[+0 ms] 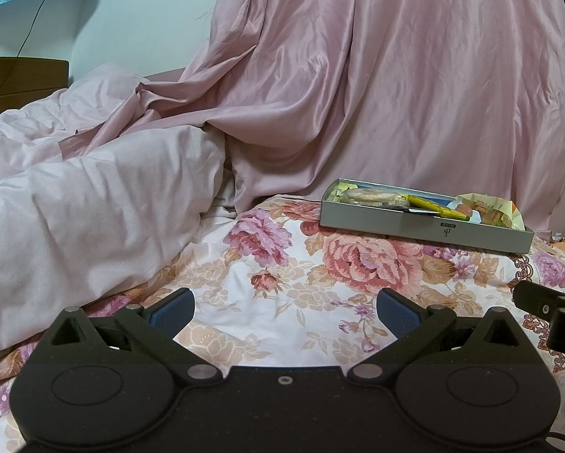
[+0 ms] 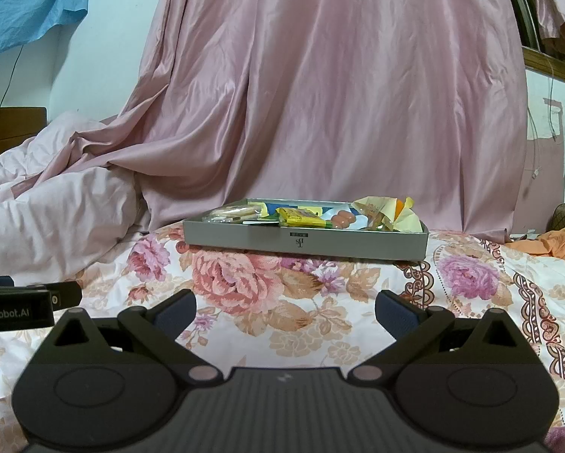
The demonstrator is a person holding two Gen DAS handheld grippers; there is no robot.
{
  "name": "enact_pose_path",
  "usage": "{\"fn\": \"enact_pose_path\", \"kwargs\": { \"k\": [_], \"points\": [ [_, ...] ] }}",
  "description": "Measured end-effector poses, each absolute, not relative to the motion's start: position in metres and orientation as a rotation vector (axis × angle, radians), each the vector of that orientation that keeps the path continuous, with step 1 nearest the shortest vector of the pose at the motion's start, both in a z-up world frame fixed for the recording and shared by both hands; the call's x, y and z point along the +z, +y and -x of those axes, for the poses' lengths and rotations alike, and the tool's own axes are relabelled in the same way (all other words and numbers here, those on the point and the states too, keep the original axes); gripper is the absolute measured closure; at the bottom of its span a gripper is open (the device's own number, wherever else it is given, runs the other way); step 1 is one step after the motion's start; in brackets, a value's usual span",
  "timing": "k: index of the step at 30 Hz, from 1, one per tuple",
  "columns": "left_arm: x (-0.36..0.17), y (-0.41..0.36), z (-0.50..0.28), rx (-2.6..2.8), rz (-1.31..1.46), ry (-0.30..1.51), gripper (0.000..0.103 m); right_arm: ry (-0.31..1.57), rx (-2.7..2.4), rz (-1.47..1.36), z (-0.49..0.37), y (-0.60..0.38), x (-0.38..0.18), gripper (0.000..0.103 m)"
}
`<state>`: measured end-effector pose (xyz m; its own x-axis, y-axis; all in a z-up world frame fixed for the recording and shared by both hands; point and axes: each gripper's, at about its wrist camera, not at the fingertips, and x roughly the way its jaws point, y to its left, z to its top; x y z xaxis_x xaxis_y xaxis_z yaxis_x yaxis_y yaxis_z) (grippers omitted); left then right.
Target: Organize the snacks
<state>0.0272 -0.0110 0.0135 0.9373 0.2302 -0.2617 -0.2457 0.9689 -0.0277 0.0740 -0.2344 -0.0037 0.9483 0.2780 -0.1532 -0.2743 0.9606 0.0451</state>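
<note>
Left gripper (image 1: pixel 285 311): held low over the bedspread, jaws spread wide, nothing between the blue pads (image 1: pixel 173 311); its side is also seen at the left edge of the right wrist view.
Right gripper (image 2: pixel 285 311): likewise held low, jaws wide apart and empty; part of its body is seen at the right edge of the left wrist view.
Floral bedspread (image 2: pixel 312 324): spread flat beneath both grippers, printed with pink and purple roses.
Grey box (image 2: pixel 244 236): a shallow open tray set on the bedspread, well ahead of both grippers, near the curtain.
Snacks: all gathered inside the box; a clear pack of round biscuits (image 2: pixel 231 213) at its left end, a yellow packet (image 2: pixel 295 217) in the middle, orange sausage-like pieces (image 2: pixel 342 219) beside it, and a crumpled pale yellow wrapper (image 2: pixel 391 213) at the right end.
Pale pink quilt (image 1: pixel 74 204): bunched at the left of the bed.
Orange cloth (image 2: pixel 550 243): lying at the far right.
Pink satin curtain (image 2: pixel 327 87): hung behind the box, draped onto the bed.
</note>
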Motion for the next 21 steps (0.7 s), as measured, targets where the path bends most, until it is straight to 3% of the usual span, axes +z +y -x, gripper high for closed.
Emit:
{"fn": "enact_pose_path", "kwargs": {
  "k": [21],
  "points": [
    [0.0135, -0.0192, -0.0243, 0.285, 0.001, 0.257, 0.001, 0.163, 0.28, -0.023, -0.0732, -0.2329, -0.0053, 0.0]
  ]
}}
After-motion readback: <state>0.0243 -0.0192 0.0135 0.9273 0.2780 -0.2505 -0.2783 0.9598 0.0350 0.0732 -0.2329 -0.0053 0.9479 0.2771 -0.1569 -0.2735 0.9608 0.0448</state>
